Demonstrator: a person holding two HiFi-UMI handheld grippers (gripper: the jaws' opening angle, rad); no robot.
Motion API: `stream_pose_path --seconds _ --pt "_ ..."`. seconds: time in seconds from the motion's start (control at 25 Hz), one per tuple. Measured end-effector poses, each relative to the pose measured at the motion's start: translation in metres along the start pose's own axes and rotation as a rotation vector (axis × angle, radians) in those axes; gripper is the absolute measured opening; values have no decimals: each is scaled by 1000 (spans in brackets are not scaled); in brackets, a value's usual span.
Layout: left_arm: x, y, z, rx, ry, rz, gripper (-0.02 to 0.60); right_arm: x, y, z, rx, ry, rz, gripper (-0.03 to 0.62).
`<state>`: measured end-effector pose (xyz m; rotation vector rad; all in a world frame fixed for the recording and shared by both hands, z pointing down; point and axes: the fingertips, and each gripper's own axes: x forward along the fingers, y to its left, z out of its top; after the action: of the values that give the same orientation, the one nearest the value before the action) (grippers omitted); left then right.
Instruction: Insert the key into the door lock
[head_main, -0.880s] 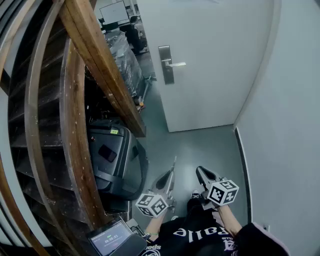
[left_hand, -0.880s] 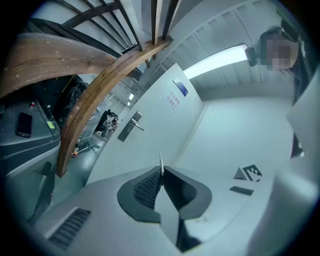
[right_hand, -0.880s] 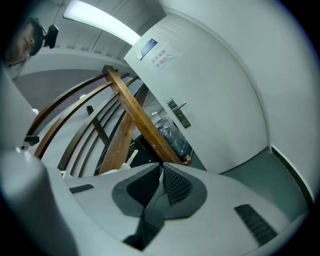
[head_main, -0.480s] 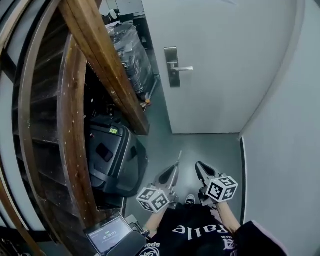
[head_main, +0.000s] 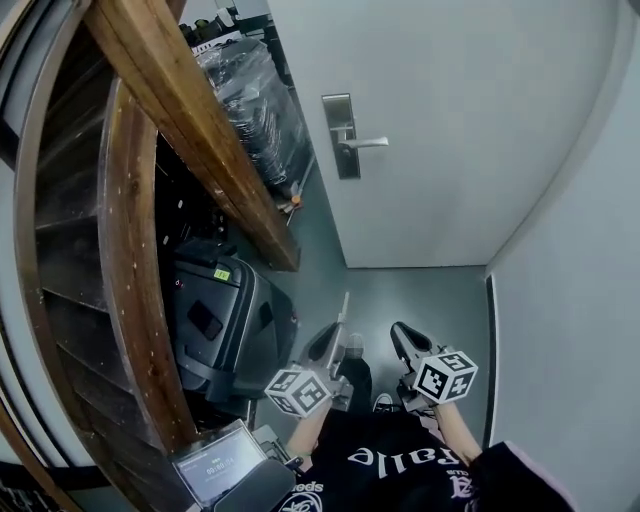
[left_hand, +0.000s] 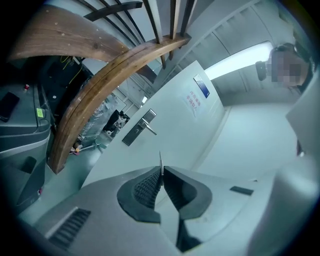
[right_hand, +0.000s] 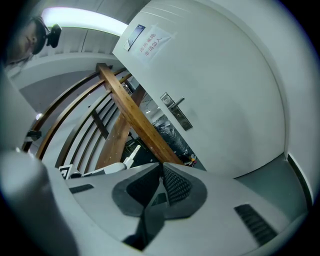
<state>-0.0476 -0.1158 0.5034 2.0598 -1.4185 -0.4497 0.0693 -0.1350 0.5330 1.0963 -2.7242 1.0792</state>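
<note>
Key (left_hand: 160, 159): thin, flat, pale metal blade, seen edge-on. Pinched between the closed pads of the left tool (left_hand: 161, 172), tip projecting forward toward the door (head_main: 470, 110), well apart from the lock.

Door lock (head_main: 342, 137): tall grey metal plate with lever handle, mounted near the white door's edge. Keyhole too small to make out.

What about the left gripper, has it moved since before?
Yes. In the head view the left gripper has crept forward: the tip of its key lies nearer the bottom edge of the door than before.
</note>
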Motion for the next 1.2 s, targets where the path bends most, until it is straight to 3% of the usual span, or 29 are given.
stream_pose_path --seconds 0.48,0.72,0.92,1.2 --pt "154 78 86 -142 1 -91 21 112 -48 105 -12 -82 -95 35" --pt "221 113 115 -246 16 -164 21 160 -64 126 3 -89 -132 35" --pt "272 134 134 -452 -5 -204 21 188 -76 145 11 -102 -157 35" --pt "328 150 160 -541 -41 -256 21 207 -89 153 22 -111 -191 35"
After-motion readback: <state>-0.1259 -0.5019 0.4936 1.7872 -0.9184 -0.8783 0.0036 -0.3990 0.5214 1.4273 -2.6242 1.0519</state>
